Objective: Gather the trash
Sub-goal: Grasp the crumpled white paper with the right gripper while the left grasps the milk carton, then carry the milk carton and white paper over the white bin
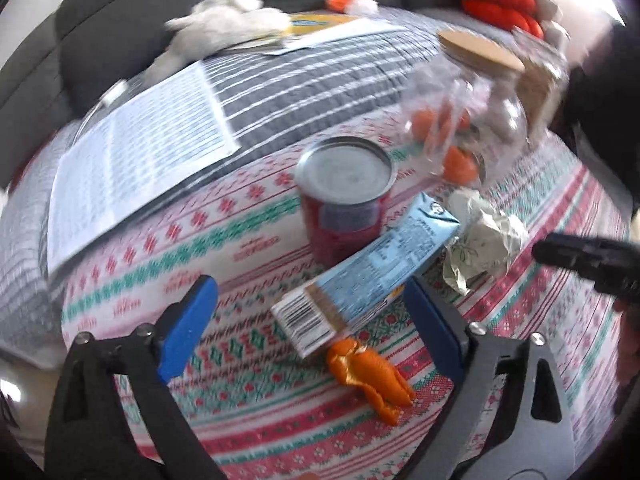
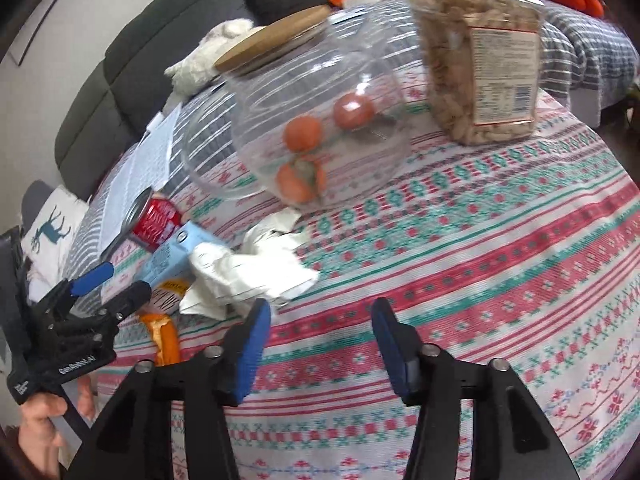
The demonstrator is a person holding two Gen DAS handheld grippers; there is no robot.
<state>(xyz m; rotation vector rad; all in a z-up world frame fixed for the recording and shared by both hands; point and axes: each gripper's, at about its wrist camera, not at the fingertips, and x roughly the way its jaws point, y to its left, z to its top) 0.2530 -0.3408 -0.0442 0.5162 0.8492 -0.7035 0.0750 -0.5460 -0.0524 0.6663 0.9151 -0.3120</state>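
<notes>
Orange peel (image 1: 370, 376) closest in, lying on the patterned tablecloth (image 1: 552, 312) just under the left gripper (image 1: 316, 320), whose blue fingers (image 1: 188, 328) stand wide apart with nothing clamped. Just beyond the peel, a light blue carton (image 1: 372, 268) on its side, barcode end toward the camera, its near end between the spread fingers but not yet pinched; whether the right-hand finger touches it, cannot tell. Past the carton, a red can (image 1: 344, 200) standing upright, and beside the carton's far end a crumpled paper wad (image 1: 484, 240). Right gripper (image 2: 320, 344) likewise spread open and holding nothing, hovering over bare cloth with the wad just ahead of its left finger. Further back, things that look like keepers rather than trash: a clear glass jar (image 2: 304, 120) with a wooden lid and small oranges inside, a plastic tub of snacks (image 2: 480, 60), printed sheets (image 1: 136, 152) on a grey striped blanket, a white stuffed toy (image 1: 224, 24) by the dark sofa (image 1: 120, 28). No bin or bag in either view, so where the trash goes cannot be told. Judged from all this, barely started: peel, carton, wad and perhaps the can all on the table, none of them in either gripper. Likely step in hand: closing the left fingers on the carton, with the right one well placed for the paper wad. Motion blur across both views, so fine contact hard to judge.
</notes>
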